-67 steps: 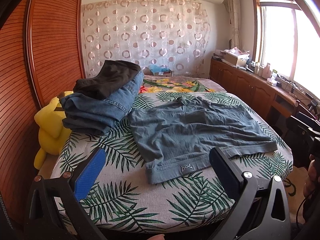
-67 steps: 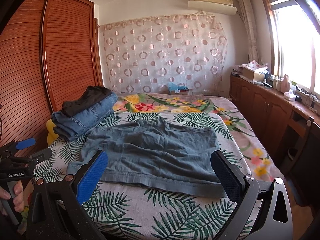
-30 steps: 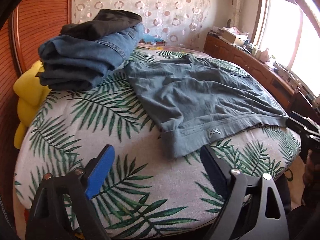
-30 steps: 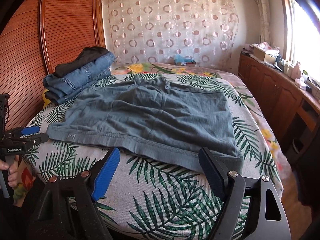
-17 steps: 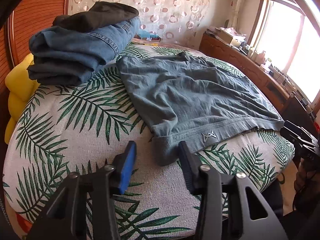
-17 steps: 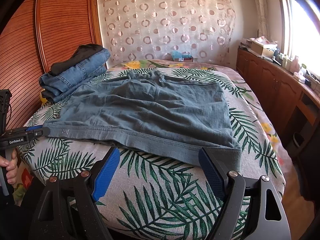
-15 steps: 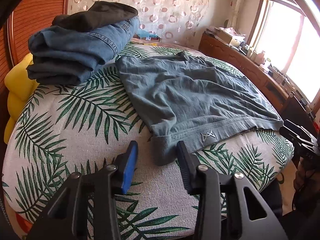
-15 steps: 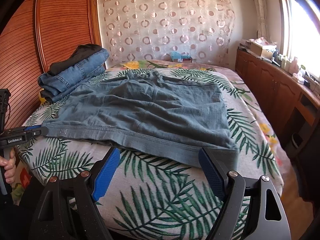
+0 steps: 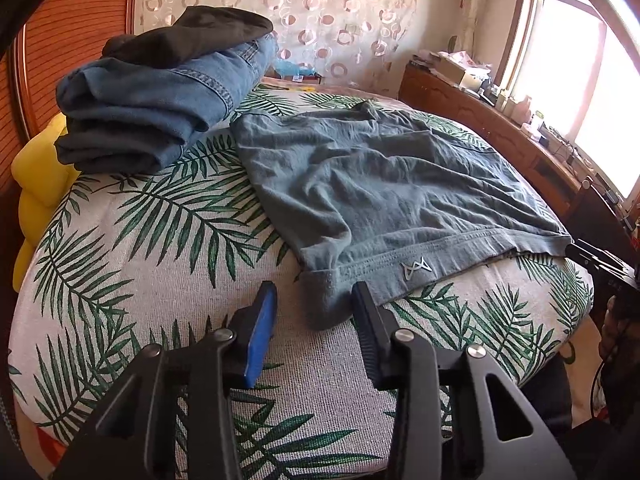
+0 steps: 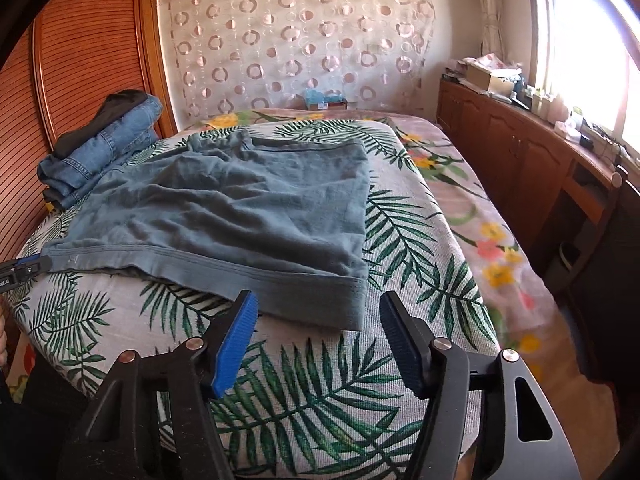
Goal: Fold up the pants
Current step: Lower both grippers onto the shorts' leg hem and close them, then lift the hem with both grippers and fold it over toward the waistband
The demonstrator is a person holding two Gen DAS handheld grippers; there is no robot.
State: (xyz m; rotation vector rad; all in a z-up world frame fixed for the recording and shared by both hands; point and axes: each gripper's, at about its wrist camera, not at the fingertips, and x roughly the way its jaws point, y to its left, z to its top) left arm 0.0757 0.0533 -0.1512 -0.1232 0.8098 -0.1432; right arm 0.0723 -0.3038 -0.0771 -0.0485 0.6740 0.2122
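The left gripper (image 9: 314,300) is spread over the pants' (image 9: 384,184) near left hem corner, its right finger seemingly touching cloth, nothing pinched. The right gripper (image 10: 316,308) is spread just short of the right hem corner. The pants (image 10: 240,208) lie flat on the bed (image 10: 320,380). Beyond them at left sits a stack of folded jeans (image 9: 160,92), with a curtain (image 10: 296,44) behind

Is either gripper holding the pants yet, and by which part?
Nothing is held. The left gripper and right gripper are both open, each straddling a near hem corner of the pants.
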